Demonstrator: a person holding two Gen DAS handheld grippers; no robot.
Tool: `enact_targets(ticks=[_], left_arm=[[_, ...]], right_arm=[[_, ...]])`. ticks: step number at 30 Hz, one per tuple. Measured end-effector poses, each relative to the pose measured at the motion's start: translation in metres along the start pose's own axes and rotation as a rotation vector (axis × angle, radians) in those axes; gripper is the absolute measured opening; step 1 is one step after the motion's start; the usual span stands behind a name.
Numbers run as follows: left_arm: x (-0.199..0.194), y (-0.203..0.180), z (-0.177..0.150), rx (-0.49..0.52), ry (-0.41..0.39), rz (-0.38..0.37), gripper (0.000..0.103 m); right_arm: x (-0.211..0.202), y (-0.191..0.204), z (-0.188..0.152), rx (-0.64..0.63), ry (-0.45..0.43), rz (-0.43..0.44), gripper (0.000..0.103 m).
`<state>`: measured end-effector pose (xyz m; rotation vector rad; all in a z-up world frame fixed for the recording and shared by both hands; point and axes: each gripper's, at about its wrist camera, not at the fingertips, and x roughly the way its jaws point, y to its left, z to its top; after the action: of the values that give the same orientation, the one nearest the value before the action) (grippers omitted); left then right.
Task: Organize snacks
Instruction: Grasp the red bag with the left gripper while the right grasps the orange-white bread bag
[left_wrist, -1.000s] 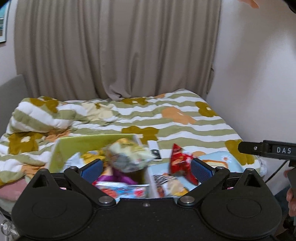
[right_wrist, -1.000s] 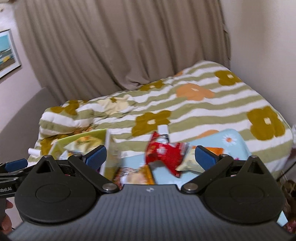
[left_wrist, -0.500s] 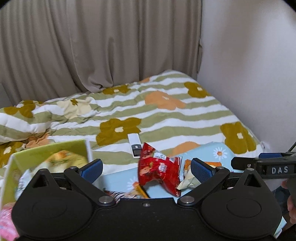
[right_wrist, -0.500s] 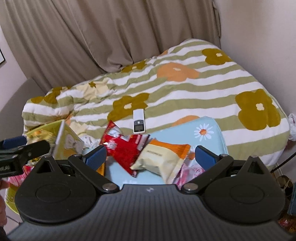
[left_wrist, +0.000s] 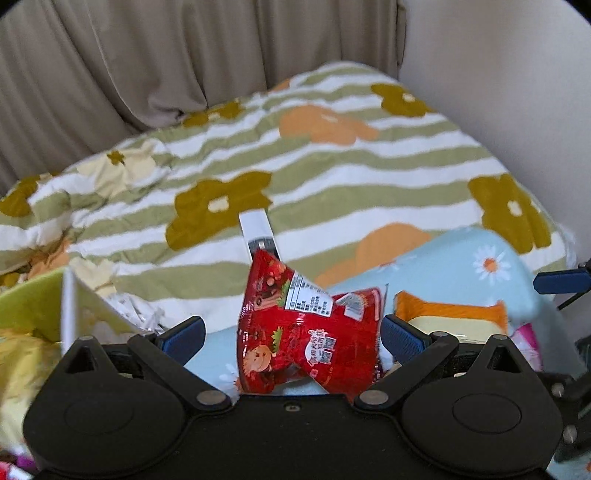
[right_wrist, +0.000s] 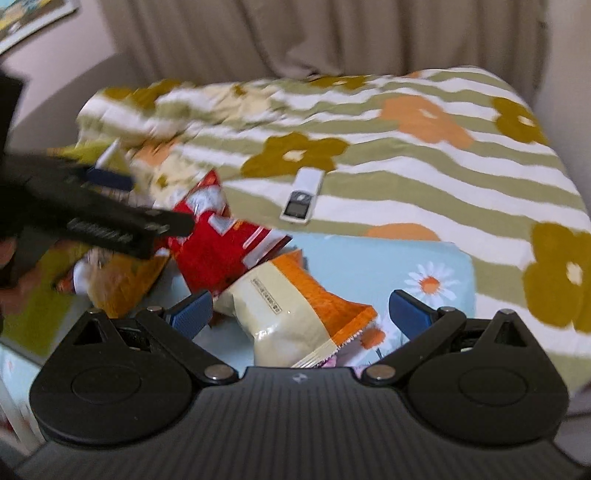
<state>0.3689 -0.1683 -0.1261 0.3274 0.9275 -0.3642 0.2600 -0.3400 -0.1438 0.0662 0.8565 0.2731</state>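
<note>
A red snack bag (left_wrist: 310, 332) stands crumpled on a light blue daisy cloth (left_wrist: 461, 266), right between the fingers of my open left gripper (left_wrist: 291, 338). The red bag also shows in the right wrist view (right_wrist: 225, 243). A cream and orange snack bag (right_wrist: 295, 306) lies between the fingers of my open right gripper (right_wrist: 301, 312); it also shows in the left wrist view (left_wrist: 450, 317). A green box (left_wrist: 33, 306) holding snacks stands at the left. The left gripper's body (right_wrist: 92, 218) crosses the right wrist view at the left.
A white remote (right_wrist: 303, 195) lies on the striped flower blanket (right_wrist: 406, 155) behind the snacks. A pink packet (left_wrist: 528, 339) lies at the right. A curtain (left_wrist: 147, 55) and a wall (left_wrist: 517, 74) close off the far side.
Both grippers have swung right and down toward the snacks on the blue cloth. The green box slid to the left edge. The red bag now sits between the left fingers.
</note>
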Motion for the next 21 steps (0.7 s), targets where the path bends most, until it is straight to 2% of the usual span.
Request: enact_targets(ticks=[7, 13, 17, 19, 21], left_arm=[[0.032, 0.01, 0.004, -0.051, 0.079, -0.068, 0.103], [0.05, 0.013, 0.003, -0.096, 0.126, -0.141, 0.102], [0.056, 0.016, -0.002, -0.133, 0.139, -0.196, 0.092], [0.055, 0.019, -0.002, -0.148, 0.134, -0.21, 0.085], [0.054, 0.02, -0.001, -0.162, 0.137, -0.215, 0.082]], right_arm=[[0.028, -0.003, -0.001, -0.147, 0.04, 0.079, 0.103], [0.045, -0.003, -0.002, -0.198, 0.08, 0.111, 0.103], [0.05, -0.003, -0.002, -0.209, 0.087, 0.12, 0.103], [0.052, -0.004, -0.002, -0.21, 0.091, 0.126, 0.103], [0.053, -0.003, -0.001, -0.217, 0.093, 0.128, 0.103]])
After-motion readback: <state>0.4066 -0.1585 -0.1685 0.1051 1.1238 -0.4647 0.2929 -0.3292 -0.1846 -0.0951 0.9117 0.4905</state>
